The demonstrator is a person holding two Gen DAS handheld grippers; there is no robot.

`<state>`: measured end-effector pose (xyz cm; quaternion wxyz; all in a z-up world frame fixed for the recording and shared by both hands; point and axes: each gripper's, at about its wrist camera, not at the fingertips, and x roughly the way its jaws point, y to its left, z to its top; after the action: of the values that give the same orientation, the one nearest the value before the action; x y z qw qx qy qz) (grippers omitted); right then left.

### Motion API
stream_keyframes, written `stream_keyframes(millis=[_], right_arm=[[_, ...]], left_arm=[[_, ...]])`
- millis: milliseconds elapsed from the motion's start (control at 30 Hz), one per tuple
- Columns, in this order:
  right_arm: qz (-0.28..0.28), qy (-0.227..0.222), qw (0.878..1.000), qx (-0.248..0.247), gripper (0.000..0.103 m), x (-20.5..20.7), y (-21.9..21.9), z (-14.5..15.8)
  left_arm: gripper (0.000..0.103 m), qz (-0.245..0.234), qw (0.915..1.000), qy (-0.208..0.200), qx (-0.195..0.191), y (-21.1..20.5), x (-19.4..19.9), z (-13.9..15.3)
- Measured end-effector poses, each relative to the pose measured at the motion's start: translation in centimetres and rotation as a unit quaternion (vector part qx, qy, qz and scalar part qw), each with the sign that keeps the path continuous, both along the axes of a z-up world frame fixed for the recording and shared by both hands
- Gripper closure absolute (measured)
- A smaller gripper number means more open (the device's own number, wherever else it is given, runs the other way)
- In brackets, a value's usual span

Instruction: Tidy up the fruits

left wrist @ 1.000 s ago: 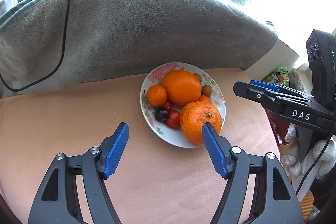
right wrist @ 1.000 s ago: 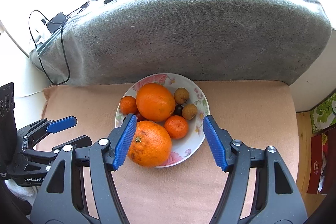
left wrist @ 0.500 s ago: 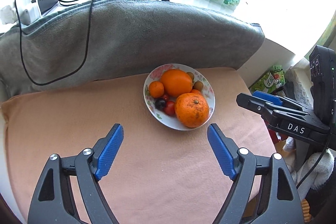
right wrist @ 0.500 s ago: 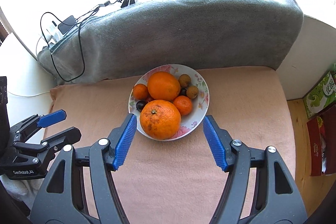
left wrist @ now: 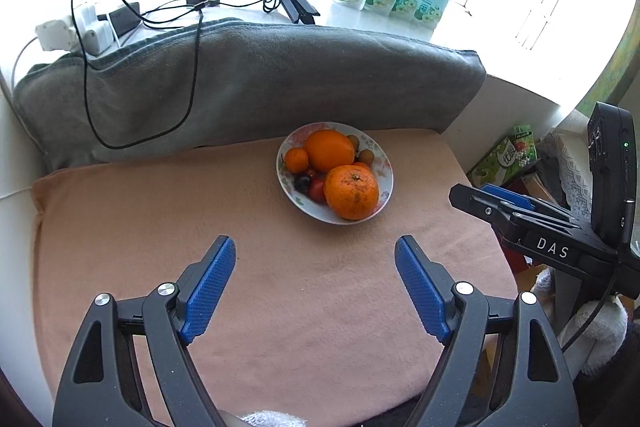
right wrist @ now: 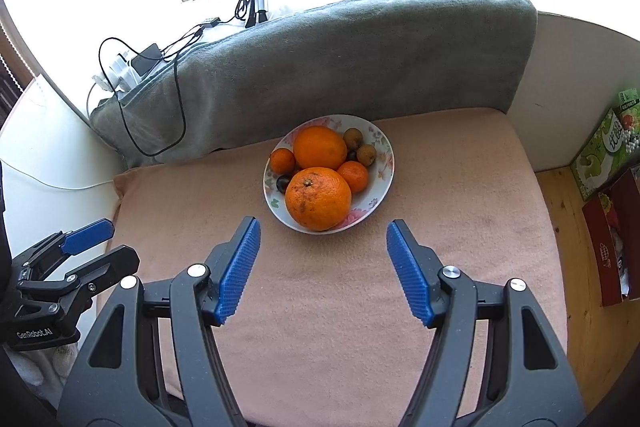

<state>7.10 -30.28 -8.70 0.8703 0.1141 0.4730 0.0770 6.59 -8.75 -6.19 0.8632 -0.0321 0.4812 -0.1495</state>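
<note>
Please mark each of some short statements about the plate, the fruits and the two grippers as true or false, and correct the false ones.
1. All the fruits lie on the plate. True.
2. The right gripper holds an orange. False: it is open, nothing between its fingers.
3. The plate stands on the grey blanket. False: it stands on the pink cloth, in front of the blanket.
4. The left gripper is open and empty. True.
5. The big orange nearest the grippers touches a smaller one. True.

Each fisheye camera looks steeply down along its own blue-padded fingers. Both views share the flowered white plate of oranges (left wrist: 383, 163) (right wrist: 382, 143) on the peach blanket (left wrist: 160, 227) (right wrist: 460, 187). The left view sits left and slightly farther back, the right view nearer.
</note>
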Motion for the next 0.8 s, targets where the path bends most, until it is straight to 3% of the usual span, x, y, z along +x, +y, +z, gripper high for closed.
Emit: stream_keyframes(millis=[800], right_arm=[[-0.001,-0.014,1.000,-0.001,0.035,-3.2,0.5,1.8]], left_arm=[[0.021,0.004,0.9998,-0.020,0.005,-0.5,-2.7,1.9]])
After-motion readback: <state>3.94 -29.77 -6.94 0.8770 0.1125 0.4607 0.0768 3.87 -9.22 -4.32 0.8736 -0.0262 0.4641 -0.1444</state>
